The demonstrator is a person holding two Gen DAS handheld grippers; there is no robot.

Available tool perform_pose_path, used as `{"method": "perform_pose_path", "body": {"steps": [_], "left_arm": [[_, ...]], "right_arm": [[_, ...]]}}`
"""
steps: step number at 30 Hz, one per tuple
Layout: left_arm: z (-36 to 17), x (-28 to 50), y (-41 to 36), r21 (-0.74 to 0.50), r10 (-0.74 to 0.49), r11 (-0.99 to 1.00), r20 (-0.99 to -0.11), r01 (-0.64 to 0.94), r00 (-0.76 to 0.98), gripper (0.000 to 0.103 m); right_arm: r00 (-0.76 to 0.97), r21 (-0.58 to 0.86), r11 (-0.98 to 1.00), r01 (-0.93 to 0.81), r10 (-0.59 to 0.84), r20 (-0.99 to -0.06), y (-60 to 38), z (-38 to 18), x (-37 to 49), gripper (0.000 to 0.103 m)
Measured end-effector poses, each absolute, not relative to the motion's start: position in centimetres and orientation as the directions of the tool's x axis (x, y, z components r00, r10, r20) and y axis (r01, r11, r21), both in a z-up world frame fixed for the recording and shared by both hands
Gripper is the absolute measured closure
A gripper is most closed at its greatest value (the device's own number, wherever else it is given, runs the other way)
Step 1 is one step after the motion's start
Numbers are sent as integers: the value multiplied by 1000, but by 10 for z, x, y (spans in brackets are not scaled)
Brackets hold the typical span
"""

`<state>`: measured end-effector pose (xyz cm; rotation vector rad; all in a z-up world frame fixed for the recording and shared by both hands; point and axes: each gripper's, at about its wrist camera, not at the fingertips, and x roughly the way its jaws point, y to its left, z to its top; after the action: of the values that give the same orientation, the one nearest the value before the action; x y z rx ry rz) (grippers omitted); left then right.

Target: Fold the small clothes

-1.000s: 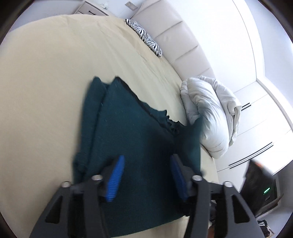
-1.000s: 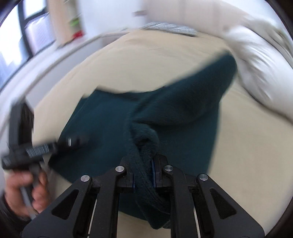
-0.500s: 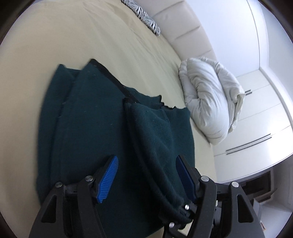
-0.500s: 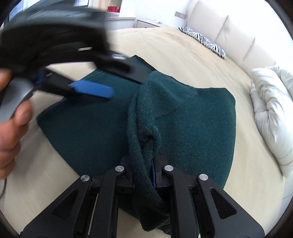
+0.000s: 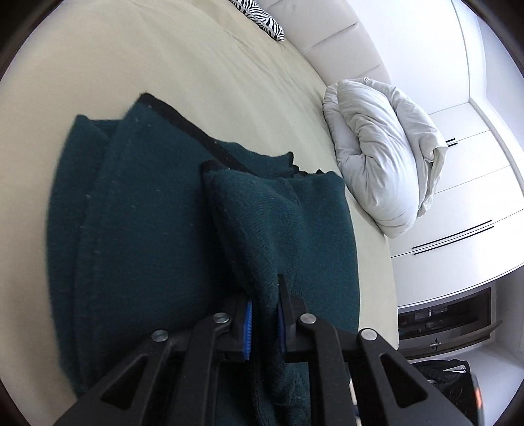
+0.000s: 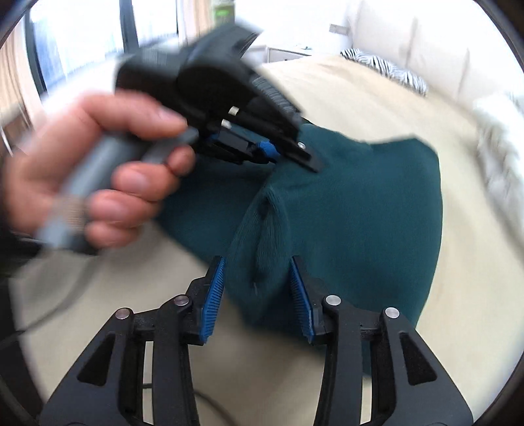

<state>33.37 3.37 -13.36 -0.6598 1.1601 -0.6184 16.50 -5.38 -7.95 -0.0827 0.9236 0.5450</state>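
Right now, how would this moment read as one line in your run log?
step: handing over fold | left gripper: shut on teal sweater | right gripper: open around fold | surface: beige bed

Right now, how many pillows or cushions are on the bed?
2: a white pillow at the bed's right edge beside the green sweater, and a zebra-print cushion against the headboard. Others may lie out of view.

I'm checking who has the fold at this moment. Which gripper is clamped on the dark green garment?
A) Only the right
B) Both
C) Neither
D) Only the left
D: the left gripper has its blue pads pressed shut on a ridge of the dark green garment, while the right gripper stands open with the cloth loose between its pads.
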Motion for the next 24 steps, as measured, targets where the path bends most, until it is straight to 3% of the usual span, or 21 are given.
{"method": "perform_pose_path", "body": {"steps": [4,7,14,19,24], "left_arm": [[-124,335,59,-742,-728,663,-610,95,312,91],[-116,338,83,-734,-714,674,-615,90,334,91],[-109,350,118,-699,-679,710,-647,86,346,91],[-134,354,124,-701,-671,712,-662,40,334,90],[-149,340,136,-717,-654,696,-647,-23,392,82]], "right_arm": [[530,322,867,-379,489,-693,-103,-63,176,61],[557,260,917,-301,391,-733,-113,-73,200,59],[490,152,903,-401,352,-798,-34,-107,223,59],[455,157,883,-442,372,-809,-7,-120,234,59],[467,167,890,-425,373,-802,-9,-132,240,58]]}}
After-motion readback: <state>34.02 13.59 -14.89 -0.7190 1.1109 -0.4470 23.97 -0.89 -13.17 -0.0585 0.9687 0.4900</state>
